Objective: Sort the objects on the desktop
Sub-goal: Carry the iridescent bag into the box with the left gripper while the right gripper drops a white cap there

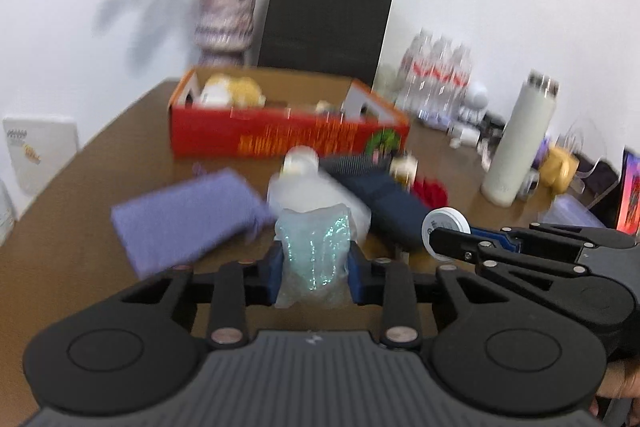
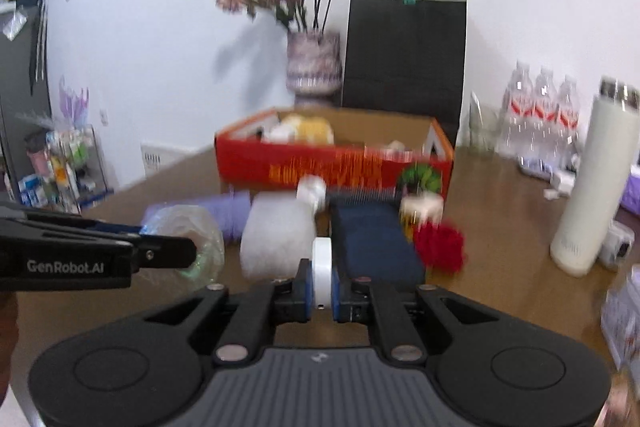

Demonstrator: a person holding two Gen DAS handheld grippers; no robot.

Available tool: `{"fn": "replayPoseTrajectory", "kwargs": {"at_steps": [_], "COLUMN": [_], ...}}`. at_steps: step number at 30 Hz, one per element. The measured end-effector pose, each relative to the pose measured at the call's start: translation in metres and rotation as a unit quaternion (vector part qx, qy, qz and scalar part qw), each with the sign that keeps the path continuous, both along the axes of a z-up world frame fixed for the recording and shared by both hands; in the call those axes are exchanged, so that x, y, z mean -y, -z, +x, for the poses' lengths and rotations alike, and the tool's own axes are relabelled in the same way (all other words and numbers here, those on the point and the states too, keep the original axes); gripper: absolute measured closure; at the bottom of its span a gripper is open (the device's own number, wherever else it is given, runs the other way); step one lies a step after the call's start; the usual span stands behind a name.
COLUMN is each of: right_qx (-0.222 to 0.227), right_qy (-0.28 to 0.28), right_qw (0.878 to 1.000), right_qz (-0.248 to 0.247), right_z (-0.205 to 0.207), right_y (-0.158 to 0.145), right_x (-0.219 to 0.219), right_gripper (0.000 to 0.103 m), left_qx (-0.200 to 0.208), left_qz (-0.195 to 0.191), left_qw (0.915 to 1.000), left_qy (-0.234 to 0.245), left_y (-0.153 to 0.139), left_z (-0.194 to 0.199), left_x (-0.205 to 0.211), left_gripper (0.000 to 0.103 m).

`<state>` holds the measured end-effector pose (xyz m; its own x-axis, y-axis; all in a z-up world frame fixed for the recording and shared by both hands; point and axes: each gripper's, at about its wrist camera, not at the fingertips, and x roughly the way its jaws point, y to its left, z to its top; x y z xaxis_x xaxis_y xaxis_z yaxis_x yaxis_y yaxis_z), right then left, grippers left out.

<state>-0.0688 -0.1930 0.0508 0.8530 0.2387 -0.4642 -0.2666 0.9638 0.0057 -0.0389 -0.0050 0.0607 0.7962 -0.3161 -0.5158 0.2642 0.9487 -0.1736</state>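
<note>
My left gripper (image 1: 314, 261) is shut on a clear plastic bag of glittery pale-green stuff (image 1: 314, 247), held above the brown table; the bag also shows in the right wrist view (image 2: 188, 239). My right gripper (image 2: 322, 287) is shut on a flat white round disc (image 2: 322, 267), seen edge-on; the disc also shows in the left wrist view (image 1: 446, 231). Ahead stands an open red cardboard box (image 1: 280, 131) with soft toys inside. In front of it lie a white bottle (image 2: 280, 231), a purple cloth pouch (image 1: 188, 219), a dark blue case (image 2: 372, 239) and a red pompom (image 2: 440, 243).
A vase of dried flowers (image 1: 226, 23) and a black paper bag (image 1: 326, 23) stand behind the box. A tall white flask (image 2: 592, 203), water bottles (image 2: 540, 111) and small clutter crowd the right side. The brown table (image 1: 100, 163) ends at the left by a white wall.
</note>
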Motion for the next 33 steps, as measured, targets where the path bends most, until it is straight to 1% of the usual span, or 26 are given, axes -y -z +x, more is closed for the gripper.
{"fn": "replayPoseTrajectory", "kwargs": {"at_steps": [2, 4, 6, 7, 9, 11, 12, 13, 14, 15, 17, 18, 19, 20, 23, 25, 26, 27, 28, 29, 30, 31, 33], "right_qx": [0.020, 0.036, 0.050, 0.052, 0.038, 0.010, -0.011, -0.030, -0.054, -0.072, -0.126, -0.151, -0.177, -0.197, -0.243, -0.260, -0.275, -0.287, -0.291, -0.287, -0.286, -0.291, -0.295], "right_qy": [0.007, 0.013, 0.016, 0.020, 0.019, 0.020, 0.024, 0.029, 0.027, 0.030, 0.026, 0.026, 0.026, 0.027, 0.039, 0.041, 0.033, 0.025, 0.020, 0.017, 0.019, 0.027, 0.037], "right_qw": [1.000, 0.999, 0.999, 0.998, 0.999, 0.998, 0.998, 0.996, 0.995, 0.993, 0.986, 0.981, 0.976, 0.971, 0.957, 0.951, 0.945, 0.940, 0.937, 0.937, 0.938, 0.939, 0.942], "right_qz": [0.007, 0.012, 0.013, 0.019, 0.032, 0.050, 0.062, 0.073, 0.076, 0.086, 0.102, 0.116, 0.126, 0.131, 0.151, 0.160, 0.172, 0.184, 0.193, 0.198, 0.195, 0.184, 0.155], "right_z": [0.019, 0.047, 0.081, 0.100, 0.147, 0.199, 0.227, 0.257, 0.283, 0.306, 0.354, 0.374, 0.393, 0.408, 0.444, 0.458, 0.466, 0.471, 0.470, 0.473, 0.474, 0.475, 0.475], "right_y": [-0.018, -0.036, -0.053, -0.060, -0.072, -0.078, -0.078, -0.076, -0.071, -0.066, -0.048, -0.039, -0.028, -0.018, 0.007, 0.019, 0.024, 0.028, 0.031, 0.033, 0.033, 0.034, 0.030], "right_x": [0.005, 0.010, 0.014, 0.016, 0.020, 0.024, 0.026, 0.028, 0.028, 0.030, 0.030, 0.032, 0.033, 0.033, 0.037, 0.038, 0.037, 0.036, 0.034, 0.033, 0.031, 0.029, 0.024], "right_gripper": [0.095, 0.095, 0.095, 0.095, 0.095, 0.095, 0.095, 0.095, 0.095, 0.095, 0.095, 0.095, 0.095, 0.095, 0.095, 0.095, 0.095, 0.095, 0.094, 0.090, 0.088, 0.082, 0.079], "left_qx": [0.014, 0.028, 0.039, 0.038, 0.024, -0.010, -0.025, -0.038, -0.046, -0.057, -0.092, -0.098, -0.106, -0.112, -0.128, -0.144, -0.149, -0.149, -0.144, -0.135, -0.127, -0.122, -0.111], "left_qz": [-0.004, -0.003, 0.009, 0.016, 0.014, 0.015, 0.022, 0.041, 0.053, 0.052, 0.051, 0.054, 0.066, 0.072, 0.071, 0.057, 0.048, 0.044, 0.037, 0.031, 0.031, 0.034, 0.037], "left_qw": [0.9999, 0.9995, 0.9989, 0.9988, 0.9990, 0.9985, 0.9984, 0.9971, 0.9966, 0.9967, 0.9941, 0.9933, 0.9917, 0.9908, 0.9893, 0.9879, 0.9875, 0.9875, 0.9886, 0.9900, 0.9911, 0.9918, 0.9930], "left_qy": [0.007, 0.014, 0.023, 0.028, 0.034, 0.051, 0.045, 0.051, 0.042, 0.024, 0.028, 0.028, 0.030, 0.023, 0.004, 0.011, 0.021, 0.025, 0.027, 0.028, 0.025, 0.022, 0.017], "left_y": [-0.016, -0.032, -0.050, -0.056, -0.068, -0.072, -0.070, -0.065, -0.060, -0.053, -0.033, -0.024, -0.015, -0.007, 0.008, 0.012, 0.011, 0.010, 0.007, 0.002, -0.002, -0.007, -0.018], "left_z": [0.022, 0.049, 0.089, 0.108, 0.156, 0.211, 0.238, 0.265, 0.287, 0.306, 0.350, 0.363, 0.376, 0.388, 0.411, 0.420, 0.422, 0.422, 0.420, 0.417, 0.415, 0.415, 0.410], "left_x": [-0.003, -0.003, -0.001, 0.001, 0.006, 0.013, 0.018, 0.025, 0.031, 0.034, 0.045, 0.048, 0.053, 0.057, 0.058, 0.052, 0.049, 0.045, 0.041, 0.037, 0.033, 0.032, 0.026], "left_gripper": [0.071, 0.071, 0.071, 0.071, 0.070, 0.070, 0.069, 0.069, 0.069, 0.069, 0.069, 0.069, 0.069, 0.069, 0.060, 0.051, 0.049, 0.046, 0.041, 0.036, 0.025, 0.022, 0.021]}}
